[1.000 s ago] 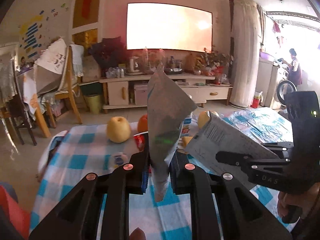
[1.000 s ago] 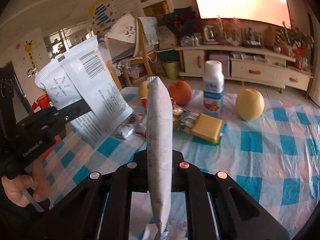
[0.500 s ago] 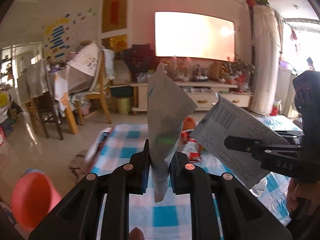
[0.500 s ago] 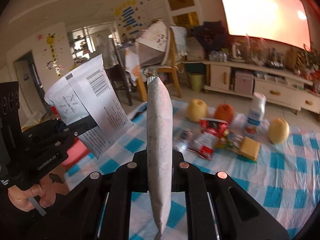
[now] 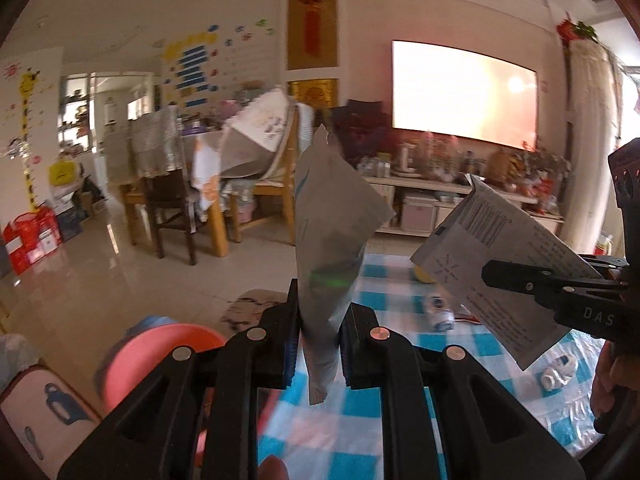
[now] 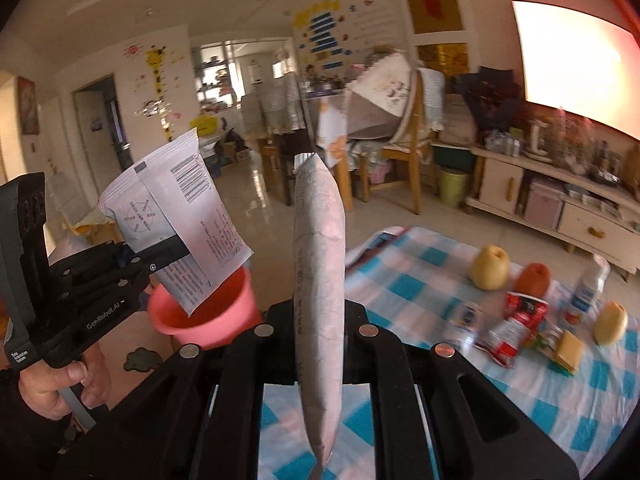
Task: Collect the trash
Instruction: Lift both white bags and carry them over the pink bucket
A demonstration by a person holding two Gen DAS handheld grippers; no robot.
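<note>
In the left wrist view my left gripper (image 5: 320,312) is shut on a grey-white packet (image 5: 332,216) that stands up between its fingers. To its right my right gripper (image 5: 490,274) grips a white printed packet (image 5: 480,240) with a barcode. The right wrist view has my right gripper (image 6: 318,312) shut on its packet (image 6: 318,240), seen edge-on. The left gripper (image 6: 180,248) there holds its packet (image 6: 180,200) above a pink bucket (image 6: 224,320). The bucket (image 5: 160,344) stands on the floor at the table's left end.
The blue-checked table (image 6: 420,272) carries two pears (image 6: 489,267), an orange (image 6: 532,278), a red wrapper (image 6: 516,320), a milk bottle (image 6: 588,288) and a yellow pack (image 6: 568,350). Wooden chairs (image 5: 272,184) and a TV cabinet (image 6: 560,208) stand beyond.
Both grippers have swung left and risen, away from the table's middle toward its left end. The pink bucket has come into view under the left packet. Both packets stay gripped.
</note>
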